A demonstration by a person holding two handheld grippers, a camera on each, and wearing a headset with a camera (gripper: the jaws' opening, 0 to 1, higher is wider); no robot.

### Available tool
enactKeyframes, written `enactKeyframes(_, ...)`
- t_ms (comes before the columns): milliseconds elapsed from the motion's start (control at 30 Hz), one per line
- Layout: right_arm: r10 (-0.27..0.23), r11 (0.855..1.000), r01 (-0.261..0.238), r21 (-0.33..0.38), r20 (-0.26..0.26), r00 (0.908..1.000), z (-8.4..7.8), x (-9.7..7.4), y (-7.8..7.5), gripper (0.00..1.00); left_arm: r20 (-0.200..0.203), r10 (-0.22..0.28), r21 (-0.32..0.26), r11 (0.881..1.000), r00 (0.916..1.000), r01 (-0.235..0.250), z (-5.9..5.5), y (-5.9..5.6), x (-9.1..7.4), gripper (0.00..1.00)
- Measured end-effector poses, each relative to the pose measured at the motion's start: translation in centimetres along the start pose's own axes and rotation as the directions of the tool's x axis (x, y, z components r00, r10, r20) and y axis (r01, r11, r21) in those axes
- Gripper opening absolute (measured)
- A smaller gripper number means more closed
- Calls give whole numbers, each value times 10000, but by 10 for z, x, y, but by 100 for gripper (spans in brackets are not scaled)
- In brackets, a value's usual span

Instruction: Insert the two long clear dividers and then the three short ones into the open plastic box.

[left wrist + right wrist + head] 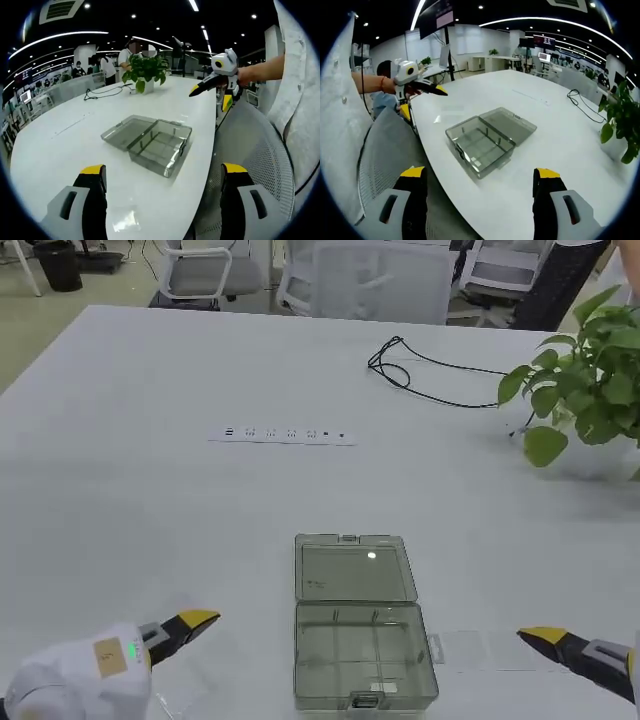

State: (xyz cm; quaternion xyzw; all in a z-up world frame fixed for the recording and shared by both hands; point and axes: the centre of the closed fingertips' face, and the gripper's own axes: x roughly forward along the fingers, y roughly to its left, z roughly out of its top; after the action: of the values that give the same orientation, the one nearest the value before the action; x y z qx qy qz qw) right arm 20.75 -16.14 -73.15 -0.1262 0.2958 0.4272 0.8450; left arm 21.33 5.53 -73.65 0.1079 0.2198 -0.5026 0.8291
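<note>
The clear grey plastic box [365, 655] lies open near the table's front edge, its lid [353, 568] folded back flat behind it. Thin ribs show inside the box [160, 147]; I cannot tell whether any divider stands in it. Faint clear dividers [480, 648] lie flat just right of the box, and another clear piece [122, 225] lies on the table to the left. My left gripper [195, 622] hovers left of the box, jaws wide open and holding nothing [162, 170]. My right gripper [540, 637] hovers right of the box, also open and holding nothing [480, 173].
A white power strip [282, 434] lies mid-table, with a looped black cable [430, 375] behind it. A potted green plant [590, 380] stands at the far right. Office chairs [210, 270] stand beyond the far edge. The table's front edge [250, 716] is just below the box.
</note>
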Motion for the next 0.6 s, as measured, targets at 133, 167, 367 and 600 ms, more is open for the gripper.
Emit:
enactKeyframes(133,38,10000,-38,1,1,10000,0,1,1,88,-5,-2,3,10000,10000,2,0,0,0,97)
enactKeyframes(167,39,10000,-39,4,0,10000,-1,1,1,88,-12,-1,6,10000,10000,1,0,0,0,97)
enactKeyframes(367,54,10000,-54,13,24,10000,0,2,1,88,-51,9,-8,10000,10000,-9,-2,0,-1,97)
enactKeyframes(600,77,10000,-77,-32,32,10000,0,3,1,88,-51,75,-32,10000,10000,-75,-3,1,-3,96)
